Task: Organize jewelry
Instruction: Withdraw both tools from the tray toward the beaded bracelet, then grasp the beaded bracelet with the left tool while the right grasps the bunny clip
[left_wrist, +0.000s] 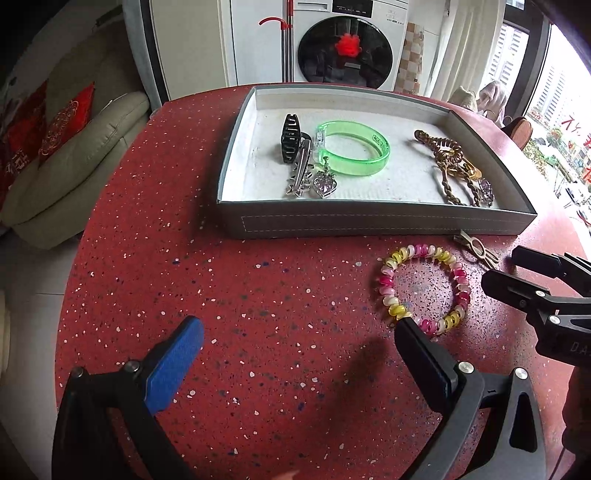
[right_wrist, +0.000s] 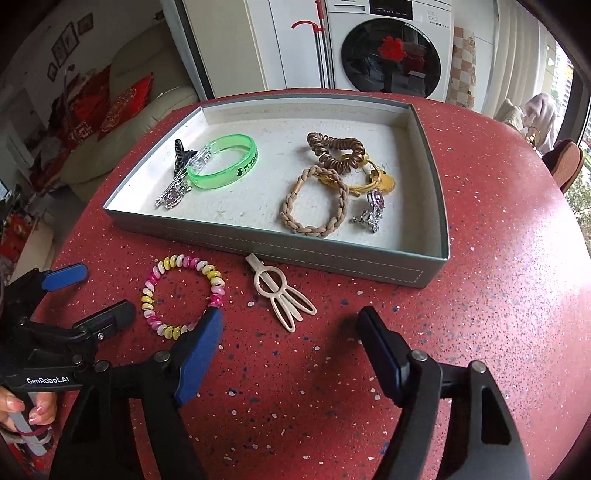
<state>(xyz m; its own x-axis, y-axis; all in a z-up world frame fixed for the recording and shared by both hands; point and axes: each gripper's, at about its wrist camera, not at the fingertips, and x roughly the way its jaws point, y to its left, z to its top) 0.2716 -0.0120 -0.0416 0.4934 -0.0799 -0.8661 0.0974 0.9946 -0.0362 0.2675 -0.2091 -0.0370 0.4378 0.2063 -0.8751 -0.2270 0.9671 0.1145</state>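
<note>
**Nearly sorted: two pieces left outside the tray**

Here, nearest the cameras, both pairs of jaws stand wide and hold nothing. The right gripper (right_wrist: 290, 325) hangs over the red speckled table (right_wrist: 498, 295), its jaws either side of bare tabletop, and the cream hair clip (right_wrist: 279, 291) lies just beyond them at twelve o'clock. The left gripper (left_wrist: 299, 339) hovers at the table's near edge; its right finger tip sits right at the rim of the pink-and-yellow coil bracelet (left_wrist: 424, 288), though contact cannot be told.

So two pieces are left on the table: the bracelet and, at its two o'clock in the left wrist view, the clip, close by the tray's front wall.

Further on, the grey tray (right_wrist: 332, 254) already carries most of the set. At its nine o'clock side lie the black claw clip (left_wrist: 291, 138), the green bangle (left_wrist: 354, 147) and silver pendants (left_wrist: 314, 181); at its three o'clock side, the braided tan band (right_wrist: 314, 206), the brown coil tie (right_wrist: 336, 147) and a gold piece (right_wrist: 384, 182).

By my reading the job is mostly done, with only these two transfers outstanding.
</note>
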